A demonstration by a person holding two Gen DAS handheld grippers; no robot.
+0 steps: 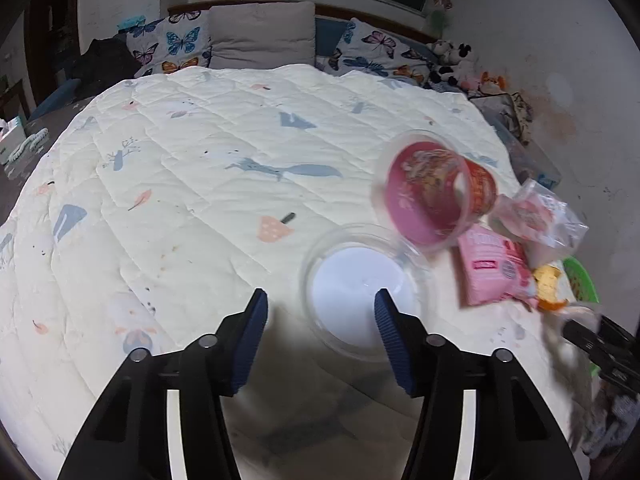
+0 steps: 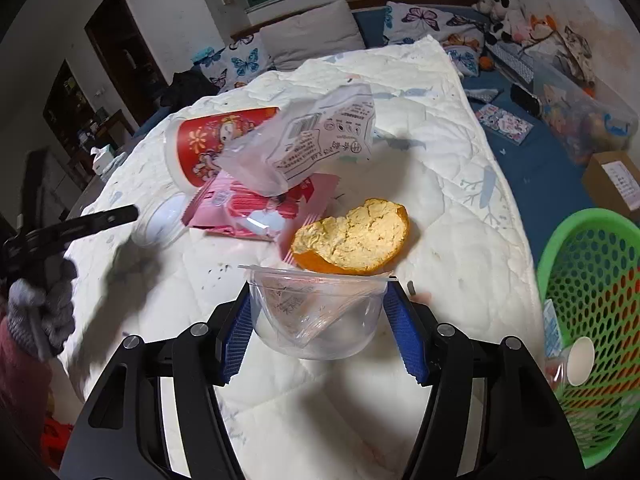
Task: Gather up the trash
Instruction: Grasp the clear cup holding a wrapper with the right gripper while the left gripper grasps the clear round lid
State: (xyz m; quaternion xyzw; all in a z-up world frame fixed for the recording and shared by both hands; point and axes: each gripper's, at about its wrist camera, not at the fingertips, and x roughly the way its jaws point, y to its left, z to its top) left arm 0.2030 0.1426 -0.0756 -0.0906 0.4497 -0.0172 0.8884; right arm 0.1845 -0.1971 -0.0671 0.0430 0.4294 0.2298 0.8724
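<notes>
Right gripper (image 2: 318,320): fingers grasping clear cup (image 2: 316,312) by its sides, above bed (image 2: 460,200). Thin, light, crushable; grip gently at rim. Left gripper (image 1: 322,312): fingers released, over lid (image 1: 360,284), near basket (image 2: 592,264).

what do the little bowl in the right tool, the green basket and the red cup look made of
Small bowl: thin clear plastic, glossy; the quilt and a crumpled wrapper inside show through it.
Green basket: rigid moulded plastic, slightly shiny, with a regular grid of round holes.
Red printed cup: probably coated paper or thin plastic, with a smooth printed wall and pale rim; the look leaves it open.
</notes>
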